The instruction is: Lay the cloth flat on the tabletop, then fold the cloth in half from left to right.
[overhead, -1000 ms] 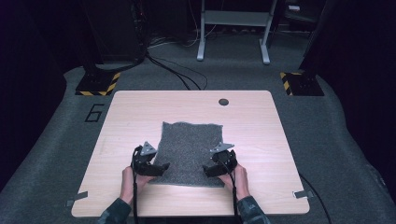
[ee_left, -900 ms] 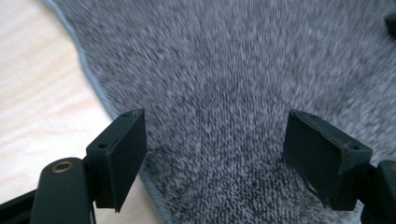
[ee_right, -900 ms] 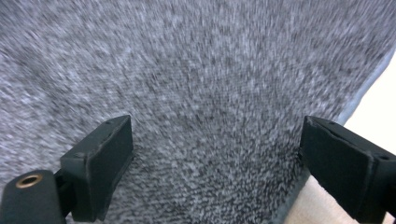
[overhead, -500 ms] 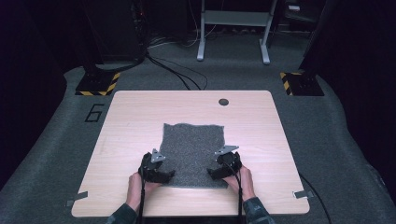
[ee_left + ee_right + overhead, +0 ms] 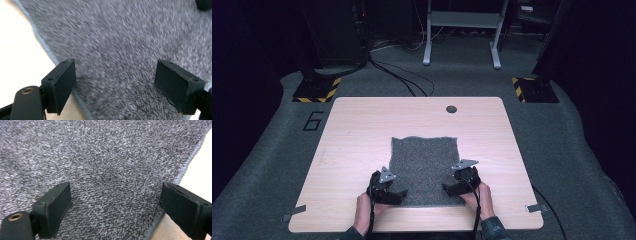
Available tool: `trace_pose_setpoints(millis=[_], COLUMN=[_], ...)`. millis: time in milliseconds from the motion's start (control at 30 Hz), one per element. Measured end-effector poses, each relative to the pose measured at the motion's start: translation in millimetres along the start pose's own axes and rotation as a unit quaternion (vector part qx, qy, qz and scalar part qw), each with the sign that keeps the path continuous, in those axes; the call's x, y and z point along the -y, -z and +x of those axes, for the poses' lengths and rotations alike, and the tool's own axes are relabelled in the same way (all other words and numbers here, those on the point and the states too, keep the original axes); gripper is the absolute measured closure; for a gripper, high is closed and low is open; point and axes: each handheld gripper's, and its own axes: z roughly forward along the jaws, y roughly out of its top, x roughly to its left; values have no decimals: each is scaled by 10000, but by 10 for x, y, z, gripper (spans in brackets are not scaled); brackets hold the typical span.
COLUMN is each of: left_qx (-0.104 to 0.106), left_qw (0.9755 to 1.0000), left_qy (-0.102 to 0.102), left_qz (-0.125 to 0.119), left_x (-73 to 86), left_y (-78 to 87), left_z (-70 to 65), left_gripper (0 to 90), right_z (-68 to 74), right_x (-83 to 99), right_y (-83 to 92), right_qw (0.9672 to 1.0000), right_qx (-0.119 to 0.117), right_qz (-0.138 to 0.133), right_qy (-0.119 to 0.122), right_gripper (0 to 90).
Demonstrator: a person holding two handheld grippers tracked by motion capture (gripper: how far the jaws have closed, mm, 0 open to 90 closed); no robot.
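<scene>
Both tongs, left tongs [image 5: 398,194] and right tongs [image 5: 449,188], spread wide over the grey cloth's [image 5: 426,165] near corners on the tabletop [image 5: 362,135].

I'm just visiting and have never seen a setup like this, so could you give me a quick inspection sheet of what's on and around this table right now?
Surface: light wooden table, with a small dark round hole near its far edge.
Job's things: one grey towel lying flat near the person's side.
Clutter: nothing seen.
Grippers: left gripper at the towel's near left corner, right gripper at its near right corner; both have jaws spread wide over the cloth, gripping nothing.
Cables: a cable trails from each gripper toward the person; black floor cables run beyond the table.
Surroundings: grey carpet, a painted "6", two yellow-and-black striped bases, a metal stand.
</scene>
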Motion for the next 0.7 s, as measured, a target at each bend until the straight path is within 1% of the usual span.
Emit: trace_pose_setpoints(millis=[33,67,100,133,167,200,233,267,300,333,367,400,433,467,500,533,567,600,667,700], left_qx=[-71,-71,-119,-152,-217,-226,-226,-249,-298,-300,-290,-356,-363,-363,-386,-385,-432,-462,-482,-482], left_qw=[9999,9999,9994,9991,9988,9987,9987,9987,9986,9983,9983,9982,9979,9979,9977,9973,9968,9962,9961,9961], left_qy=[90,90,245,320,348,384,384,382,392,456,469,458,523,523,535,603,655,717,726,726], left_qz=[-114,-114,-211,-225,-260,-255,-255,-222,-204,-201,-178,-159,-139,-139,-127,-149,-153,-179,-159,-159], left_x=[-51,-51,-104,-133,-160,-187,-187,-213,-237,-260,-281,-302,-338,-338,-356,-374,-412,-432,-472,-472], left_y=[72,72,118,143,154,164,164,166,157,146,130,113,60,60,34,8,-52,-82,-130,-130], left_z=[90,90,198,260,325,392,392,453,505,552,598,632,702,702,742,773,838,864,928,928], left_gripper=[156,157,156,156,155,154,154,154,154,154,154,154,155,155,155,155,156,156,157,156], right_z=[7,7,47,76,110,150,150,199,301,301,421,421,518,518,613,613,692,733,813,852], right_x=[-15,-15,-54,-75,-94,-115,-115,-137,-174,-174,-205,-205,-231,-231,-262,-262,-297,-315,-348,-364], right_y=[54,54,103,124,138,153,153,158,150,150,117,117,79,79,40,40,4,-8,-34,-45], right_qw=[9999,9999,9996,9996,9994,9993,9993,9991,9990,9990,9989,9989,9986,9986,9983,9983,9979,9978,9975,9975], right_qx=[-8,-8,-1,-11,-28,-44,-44,-60,-103,-103,-138,-138,-212,-212,-312,-312,-362,-400,-438,-450], right_qz=[-145,-145,-269,-299,-354,-364,-364,-400,-410,-410,-417,-417,-416,-416,-420,-420,-452,-440,-453,-444], right_qy=[-57,-57,-18,9,51,92,92,85,121,121,169,169,263,263,248,248,283,285,316,329], right_gripper=[100,100,103,103,104,105,105,106,108,108,111,111,113,113,115,115,116,118,121,122])
